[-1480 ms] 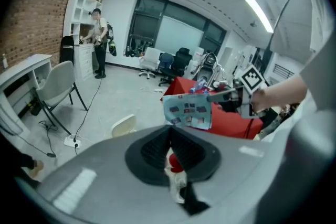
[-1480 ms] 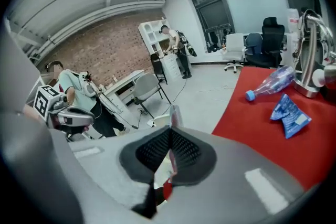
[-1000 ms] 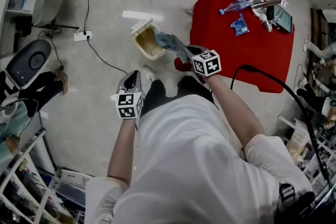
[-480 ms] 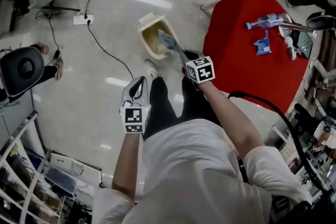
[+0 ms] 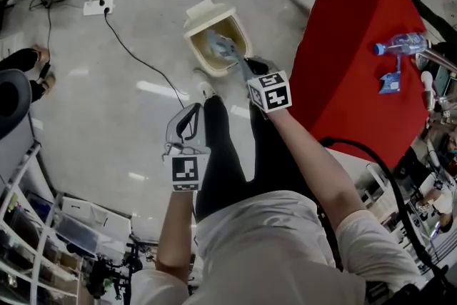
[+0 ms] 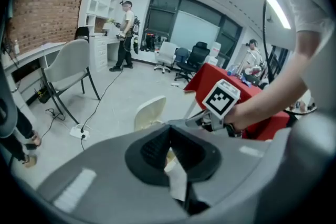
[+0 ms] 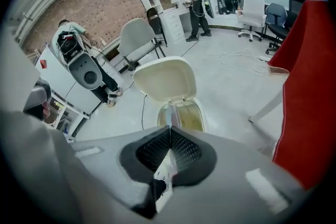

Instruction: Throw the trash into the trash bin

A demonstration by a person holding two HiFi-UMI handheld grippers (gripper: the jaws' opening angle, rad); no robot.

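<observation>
The cream trash bin (image 5: 197, 58) stands on the floor with its lid (image 5: 207, 11) swung open. My right gripper (image 5: 232, 57) reaches over the bin's mouth, shut on a bluish-grey wrapper (image 5: 216, 46) that hangs above the inside. In the right gripper view the jaws (image 7: 169, 127) meet on a thin pale sliver, with the bin (image 7: 185, 115) straight ahead. My left gripper (image 5: 194, 109) hangs lower and to the left, over bare floor beside the person's leg. Its jaws (image 6: 169, 127) meet at the tips; I cannot tell whether the pale strip behind them is a held thing.
A table with a red cloth (image 5: 350, 46) stands right of the bin, bearing a plastic bottle (image 5: 400, 44) and a blue packet (image 5: 390, 84). A power strip (image 5: 96, 7) and its cable lie on the floor at left. Shelving (image 5: 43, 225) fills the lower left. A chair (image 6: 68, 68) stands farther off.
Both grippers have sunk toward the floor. The right one has carried the wrapper from the bin's rim to over its open mouth. The left one stays shut.
</observation>
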